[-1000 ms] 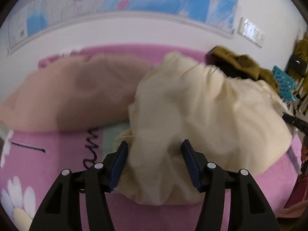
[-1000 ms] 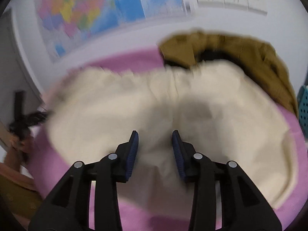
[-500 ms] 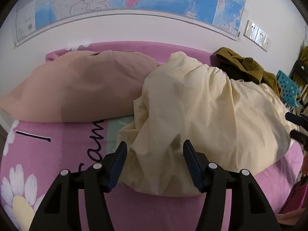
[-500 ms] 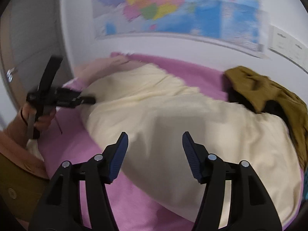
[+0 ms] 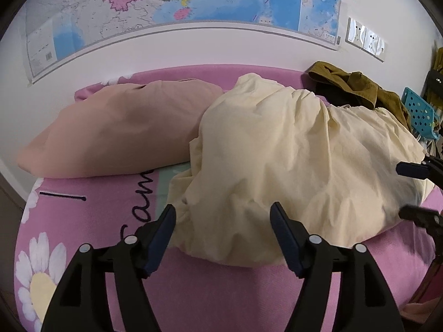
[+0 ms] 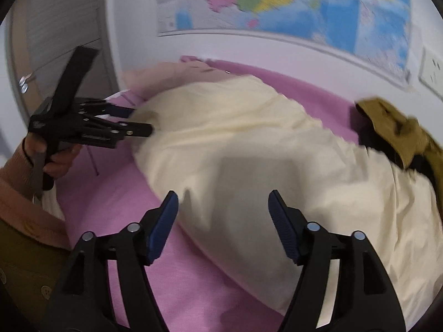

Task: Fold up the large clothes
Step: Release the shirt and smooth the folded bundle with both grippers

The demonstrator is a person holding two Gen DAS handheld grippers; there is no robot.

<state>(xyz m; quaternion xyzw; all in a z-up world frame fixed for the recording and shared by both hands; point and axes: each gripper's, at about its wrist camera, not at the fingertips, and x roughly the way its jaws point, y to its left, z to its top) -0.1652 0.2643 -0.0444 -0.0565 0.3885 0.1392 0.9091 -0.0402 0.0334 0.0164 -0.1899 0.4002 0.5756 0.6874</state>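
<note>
A large cream-yellow cloth [image 5: 290,155] lies bunched in a heap on the pink bed; it also shows in the right wrist view [image 6: 263,149]. My left gripper [image 5: 223,218] is open and empty, its jaws wide on either side of the heap's near edge, just above it. My right gripper [image 6: 223,207] is open and empty, hovering over the cloth's near edge. The right gripper's fingertips [image 5: 412,170] show at the right edge of the left wrist view. The left gripper [image 6: 130,121] shows in the right wrist view at the cloth's left end.
A peach pillow [image 5: 119,127] lies left of the cloth. An olive-brown garment [image 5: 357,88] lies behind it by the wall [image 5: 193,49]. A teal perforated basket [image 5: 420,113] stands at the far right. The pink bedspread [image 5: 193,290] has flower prints.
The right gripper opened wider a second ago, drew back and swung left along the cloth. The left gripper stayed open and shifted slightly; the cloth heap lies much the same.
</note>
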